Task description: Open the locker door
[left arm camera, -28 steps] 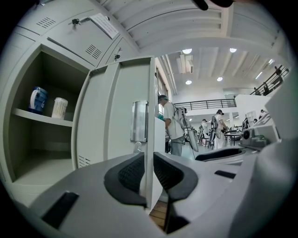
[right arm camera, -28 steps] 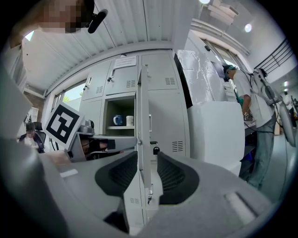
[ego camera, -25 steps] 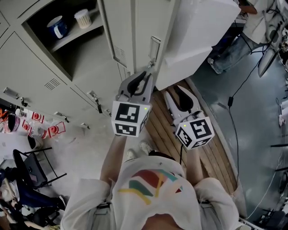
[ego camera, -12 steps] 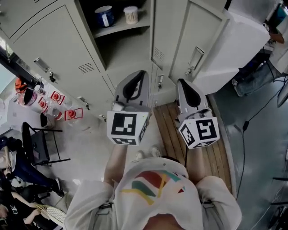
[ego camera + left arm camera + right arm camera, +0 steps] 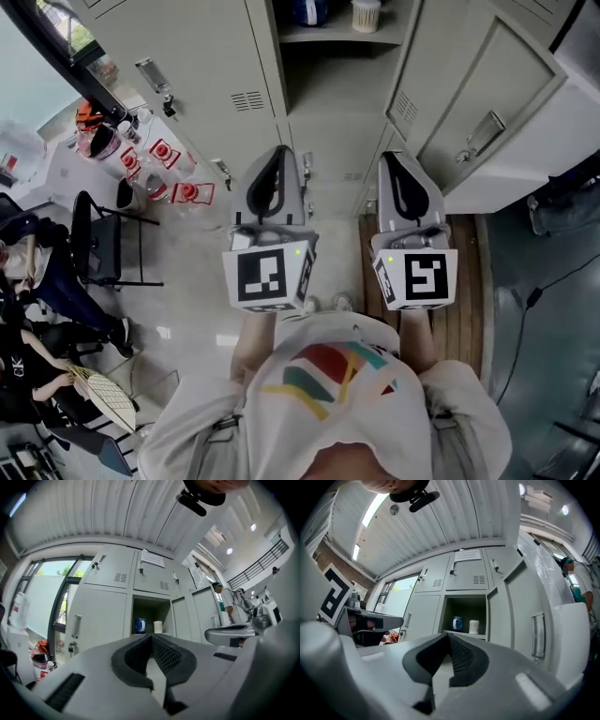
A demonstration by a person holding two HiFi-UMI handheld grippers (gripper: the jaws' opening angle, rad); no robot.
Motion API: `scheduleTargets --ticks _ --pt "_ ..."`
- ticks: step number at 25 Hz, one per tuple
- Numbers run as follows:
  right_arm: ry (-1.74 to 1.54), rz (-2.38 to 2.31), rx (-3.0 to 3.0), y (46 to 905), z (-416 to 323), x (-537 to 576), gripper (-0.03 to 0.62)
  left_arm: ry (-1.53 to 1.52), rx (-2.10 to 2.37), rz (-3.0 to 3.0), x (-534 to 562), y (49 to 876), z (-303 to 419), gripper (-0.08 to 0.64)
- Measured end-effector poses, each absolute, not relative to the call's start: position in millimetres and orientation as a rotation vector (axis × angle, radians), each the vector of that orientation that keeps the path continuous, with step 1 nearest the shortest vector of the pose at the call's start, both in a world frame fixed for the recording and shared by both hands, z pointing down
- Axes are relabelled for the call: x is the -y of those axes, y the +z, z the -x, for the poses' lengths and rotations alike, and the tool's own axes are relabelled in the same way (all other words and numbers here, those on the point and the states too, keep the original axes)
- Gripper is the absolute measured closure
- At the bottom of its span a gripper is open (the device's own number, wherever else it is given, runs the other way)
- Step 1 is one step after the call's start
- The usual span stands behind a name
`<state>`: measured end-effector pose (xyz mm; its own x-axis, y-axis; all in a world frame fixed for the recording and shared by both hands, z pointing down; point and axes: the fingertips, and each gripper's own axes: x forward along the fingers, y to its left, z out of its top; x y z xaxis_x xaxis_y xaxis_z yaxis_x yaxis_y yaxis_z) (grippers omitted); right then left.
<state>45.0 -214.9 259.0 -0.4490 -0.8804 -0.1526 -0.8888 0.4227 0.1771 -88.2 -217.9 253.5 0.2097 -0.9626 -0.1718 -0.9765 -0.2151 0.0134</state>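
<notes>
Grey locker door (image 5: 502, 98) standing open at right, blue mug (image 5: 457, 623) and white cup (image 5: 474, 626) on far shelf (image 5: 465, 633), left gripper (image 5: 277, 152) and right gripper (image 5: 399, 159) clenched, empty.

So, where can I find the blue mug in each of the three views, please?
Head view: the blue mug is at the top edge, near the middle, cut off by the frame, inside the open locker.
Left gripper view: the mug is near the centre, on the locker shelf.
Right gripper view: the mug is near the centre, on the same shelf.
Shared landmark: the white container stands just right of the mug in every view.
</notes>
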Motion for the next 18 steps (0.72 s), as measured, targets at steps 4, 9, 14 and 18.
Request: scheduleTargets --ticks 4,9,14,18 --pt "0.388 1.591 -2.649 265.6 -22.2 207.8 0.588 0.203 -2.008 2.272 203.4 263.9 112.6 0.545" --pt "0.354 1.541 -2.678 275.7 -5.5 203.9 0.588 0.141 -2.078 2.200 191.8 275.4 129.5 0.545" --pt "0.340 1.513 -2.718 284.3 4.8 202.8 0.588 0.170 -2.104 2.143 187.1 271.0 140.3 0.545" --pt "0.328 1.512 -2.734 288.4 8.3 202.3 0.588 0.164 -2.120 2.118 186.5 270.7 143.6 0.545"
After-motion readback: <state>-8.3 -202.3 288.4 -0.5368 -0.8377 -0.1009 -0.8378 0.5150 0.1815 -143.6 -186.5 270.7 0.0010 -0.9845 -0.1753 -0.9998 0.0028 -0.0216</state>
